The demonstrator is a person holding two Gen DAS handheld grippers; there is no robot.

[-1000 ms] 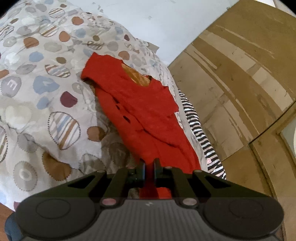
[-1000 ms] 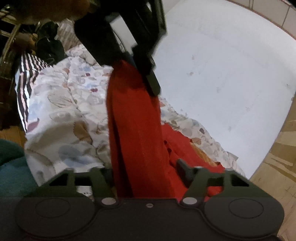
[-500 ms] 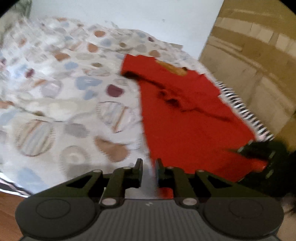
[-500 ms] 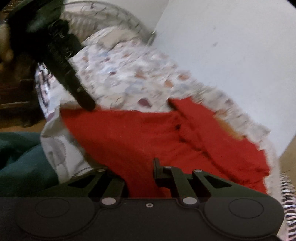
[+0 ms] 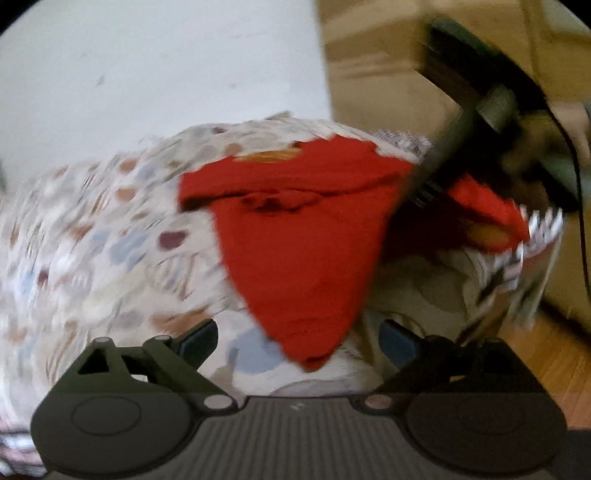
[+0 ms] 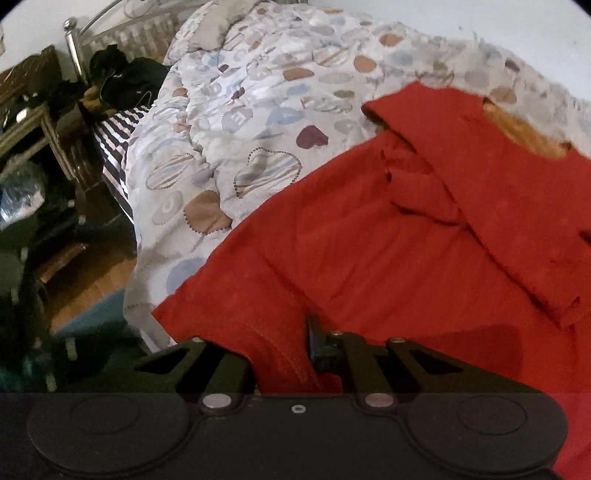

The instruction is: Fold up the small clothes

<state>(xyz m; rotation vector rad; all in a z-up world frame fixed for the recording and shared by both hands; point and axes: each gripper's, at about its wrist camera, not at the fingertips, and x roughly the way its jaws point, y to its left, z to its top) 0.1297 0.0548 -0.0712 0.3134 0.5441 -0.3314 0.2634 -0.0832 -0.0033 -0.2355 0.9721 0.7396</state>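
A small red garment [image 5: 299, 236] with an orange inner lining lies spread on a patterned quilt [image 5: 92, 229]. In the blurred left wrist view my left gripper [image 5: 297, 338] is open and empty, its fingers apart on either side of the garment's near corner. In the right wrist view the garment [image 6: 406, 229] fills the lower right. My right gripper [image 6: 284, 350] is shut on the garment's hem, with cloth bunched between the fingers. The right gripper also shows in the left wrist view [image 5: 436, 173], at the garment's right edge.
The bed has a white wall [image 5: 166, 62] behind it and a wooden panel [image 5: 388, 74] to the right. In the right wrist view a striped sheet [image 6: 114, 144], a metal headboard [image 6: 110, 26], dark clothes [image 6: 125, 77] and wooden furniture [image 6: 29, 122] stand left of the bed.
My left gripper has opened and let go of the red garment. The garment went from hanging bunched between both grippers to lying spread on the quilt, with my right gripper still holding its hem.
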